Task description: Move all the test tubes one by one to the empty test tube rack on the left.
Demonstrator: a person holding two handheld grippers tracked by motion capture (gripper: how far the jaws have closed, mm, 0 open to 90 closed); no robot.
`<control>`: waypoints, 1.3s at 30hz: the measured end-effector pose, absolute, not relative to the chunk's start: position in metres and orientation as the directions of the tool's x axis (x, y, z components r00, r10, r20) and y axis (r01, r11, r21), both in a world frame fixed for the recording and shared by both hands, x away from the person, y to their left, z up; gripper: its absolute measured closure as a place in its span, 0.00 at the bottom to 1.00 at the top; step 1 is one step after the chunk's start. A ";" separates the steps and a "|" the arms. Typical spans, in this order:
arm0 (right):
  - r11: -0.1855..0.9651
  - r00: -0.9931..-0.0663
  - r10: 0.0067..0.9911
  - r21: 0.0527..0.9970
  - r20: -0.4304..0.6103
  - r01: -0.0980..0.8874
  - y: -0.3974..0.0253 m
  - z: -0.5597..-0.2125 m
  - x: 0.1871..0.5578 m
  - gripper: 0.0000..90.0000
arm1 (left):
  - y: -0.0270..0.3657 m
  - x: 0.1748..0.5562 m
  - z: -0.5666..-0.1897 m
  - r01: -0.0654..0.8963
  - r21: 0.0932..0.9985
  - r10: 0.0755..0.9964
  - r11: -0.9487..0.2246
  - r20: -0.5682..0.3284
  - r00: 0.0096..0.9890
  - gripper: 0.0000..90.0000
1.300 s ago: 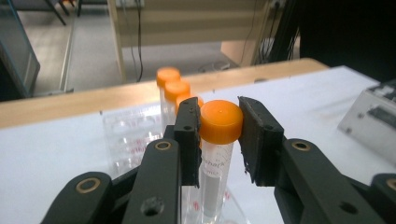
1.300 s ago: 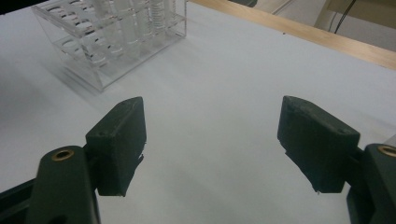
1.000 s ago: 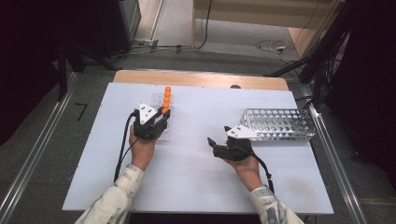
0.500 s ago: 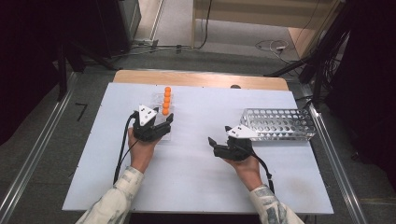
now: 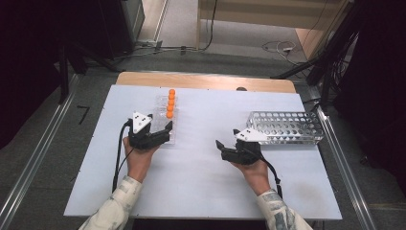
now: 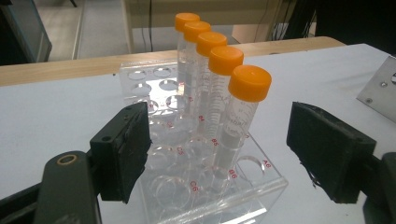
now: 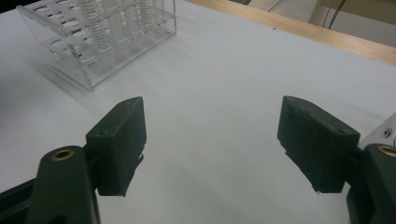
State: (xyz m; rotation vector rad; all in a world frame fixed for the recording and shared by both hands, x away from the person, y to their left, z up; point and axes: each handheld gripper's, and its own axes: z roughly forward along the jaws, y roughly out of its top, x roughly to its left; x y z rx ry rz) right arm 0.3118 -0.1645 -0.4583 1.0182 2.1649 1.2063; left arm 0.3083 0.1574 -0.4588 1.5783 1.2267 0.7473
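A clear acrylic rack [image 5: 165, 125] [image 6: 205, 186] stands left of centre on the white table and holds a row of several orange-capped tubes [image 5: 170, 103]. My left gripper [image 5: 163, 134] [image 6: 224, 154] is open at the rack's near end. In the left gripper view the nearest tube [image 6: 243, 116] stands just ahead of the gap between the pads, untouched. My right gripper [image 5: 226, 138] [image 7: 210, 144] is open over bare table, with nothing between its jaws, which point left toward the clear rack [image 7: 93, 42].
A perforated metal rack [image 5: 285, 127] lies at the right, just behind my right hand; its corner [image 7: 390, 133] shows in the right gripper view. A wooden strip [image 5: 206, 81] runs along the table's far edge. White tabletop [image 5: 201, 191] stretches between the hands.
My left gripper has drawn back a little toward the person, away from the tube row. The right gripper has stayed in place.
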 end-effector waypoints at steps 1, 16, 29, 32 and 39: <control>0.339 -0.619 0.784 0.859 -0.034 0.382 -0.165 -0.458 0.312 0.25 | 0.158 0.307 -0.459 0.357 0.934 0.948 -0.026 -0.090 0.305 0.24; 0.302 -0.584 0.812 0.864 -0.012 0.402 -0.184 -0.456 0.312 0.25 | 0.173 0.283 -0.458 0.337 0.941 0.951 -0.029 -0.078 0.298 0.23; 0.284 -0.569 0.823 0.871 -0.006 0.402 -0.195 -0.452 0.310 0.25 | 0.182 0.271 -0.458 0.339 0.940 0.953 -0.030 -0.076 0.294 0.23; 0.280 -0.565 0.825 0.872 -0.005 0.401 -0.198 -0.452 0.309 0.25 | 0.184 0.270 -0.458 0.338 0.941 0.953 -0.027 -0.078 0.292 0.23; 0.269 -0.556 0.831 0.873 0.002 0.406 -0.205 -0.452 0.308 0.25 | 0.190 0.267 -0.460 0.341 0.940 0.955 -0.018 -0.085 0.285 0.23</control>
